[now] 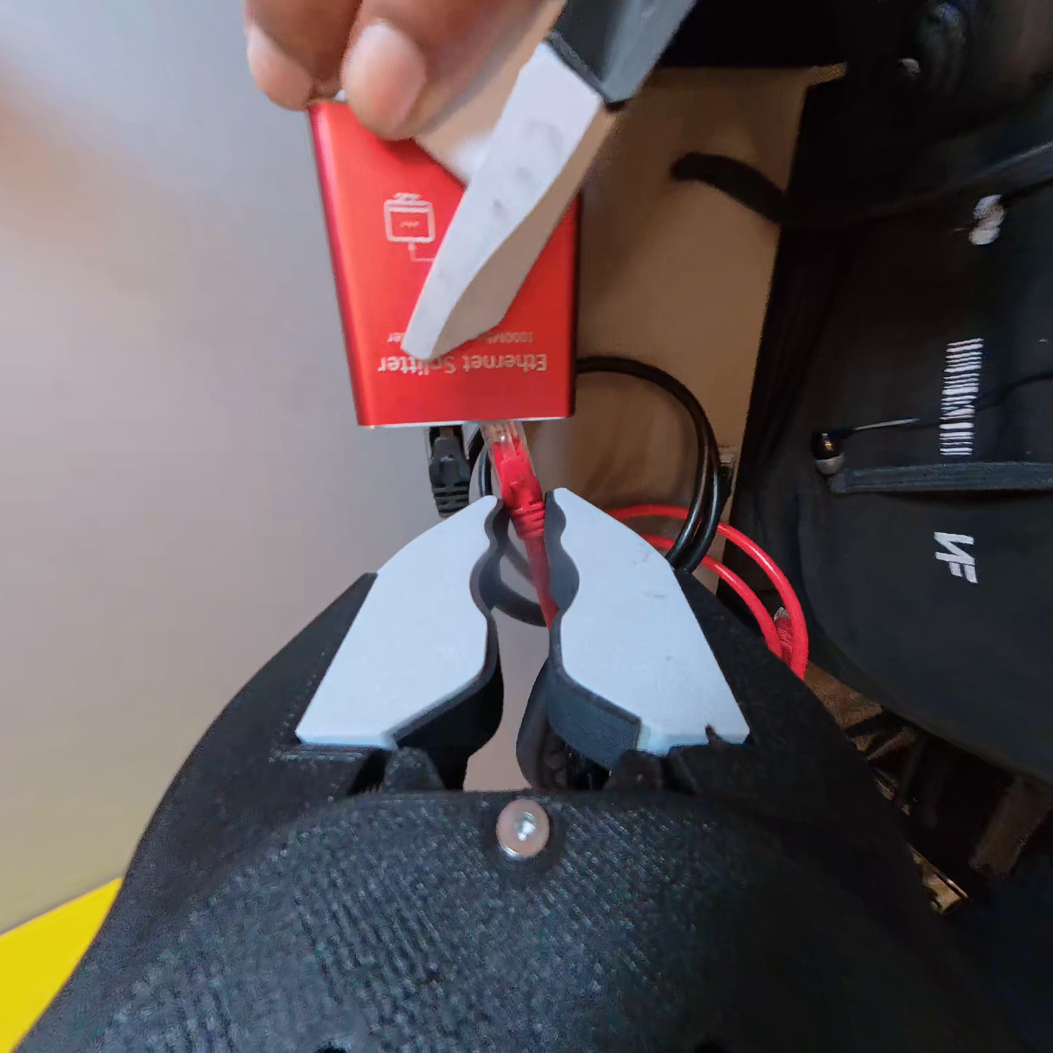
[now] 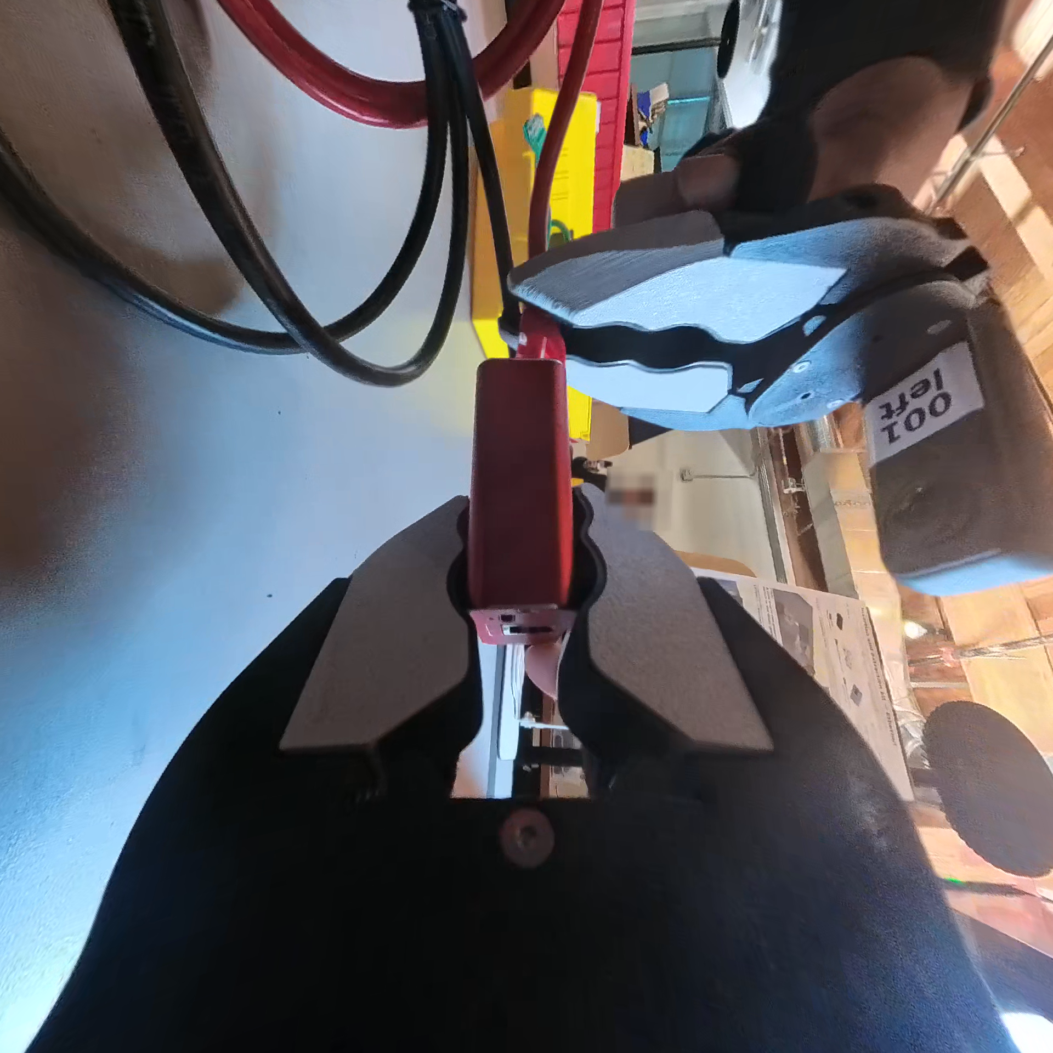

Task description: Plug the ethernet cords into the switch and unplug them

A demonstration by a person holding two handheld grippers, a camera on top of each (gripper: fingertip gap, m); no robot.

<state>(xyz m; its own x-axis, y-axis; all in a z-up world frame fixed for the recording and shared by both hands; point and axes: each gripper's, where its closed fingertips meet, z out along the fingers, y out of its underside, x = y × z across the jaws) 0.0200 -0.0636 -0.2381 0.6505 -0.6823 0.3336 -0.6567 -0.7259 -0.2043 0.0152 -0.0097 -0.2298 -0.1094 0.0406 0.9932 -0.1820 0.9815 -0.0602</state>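
The red switch box [image 1: 456, 319] hangs in the air with its ports facing my left gripper. My left gripper [image 1: 521, 507] is shut on the red ethernet cord [image 1: 527, 513] just behind its plug, which sits in a port. A black cord's plug [image 1: 447, 470] sits in the port beside it. My right gripper [image 2: 521, 513] is shut on the switch [image 2: 521, 484], gripping its two sides. In the left wrist view one right finger [image 1: 501, 228] lies across the switch's face, and a person's fingers [image 1: 353, 57] touch its top. The left gripper [image 2: 535, 319] also shows in the right wrist view, at the switch's far end.
Red [image 2: 353, 97] and black cable loops [image 2: 353, 319] lie on the white table [image 2: 171, 513]. A yellow box [image 2: 547, 188] and a red bin [image 2: 604, 51] stand beyond. A black backpack [image 1: 911, 399] sits to the right in the left wrist view. The left gripper's tips are roughly 6 cm from the right gripper's. Both grippers' tips are roughly 20 cm from the black backpack [image 1: 911, 399].
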